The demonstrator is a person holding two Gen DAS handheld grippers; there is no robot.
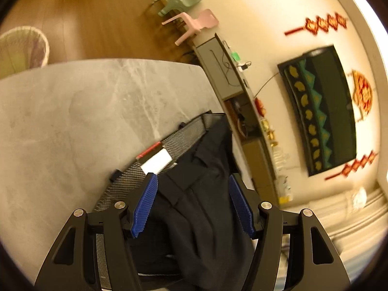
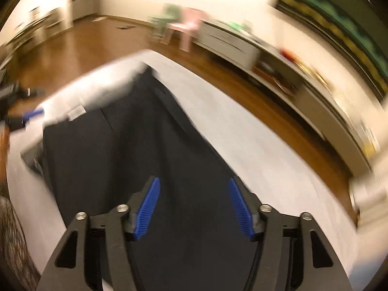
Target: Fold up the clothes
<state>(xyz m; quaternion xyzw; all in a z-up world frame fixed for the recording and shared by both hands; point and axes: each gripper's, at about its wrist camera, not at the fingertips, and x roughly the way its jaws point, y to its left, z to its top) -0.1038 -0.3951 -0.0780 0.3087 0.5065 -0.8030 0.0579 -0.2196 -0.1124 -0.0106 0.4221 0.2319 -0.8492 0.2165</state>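
1. Tabletop, one, grey with pale marble-like veining and a smooth matt face; in the blurred right wrist view it shows as a plain white slab
2. Dark garment, one, navy to black woven cloth with a waistband, belt loops and a pressed crease; in the left wrist view it lies heaped in the mesh basket and spills over its rim, while in the right wrist view it lies spread across the tabletop, with a small pale sewn-in label too blurred to read
3. Mesh basket, one, black wire mesh, rectangular, standing on the tabletop near its edge; a white card with a red strip sits on its rim, no writing legible
4. Left tongs, black arms with two ribbed blue pads, spread wide over the garment and gripping nothing
5. Right tongs, same build, two ribbed blue pads, also spread wide above the cloth, nothing held between them
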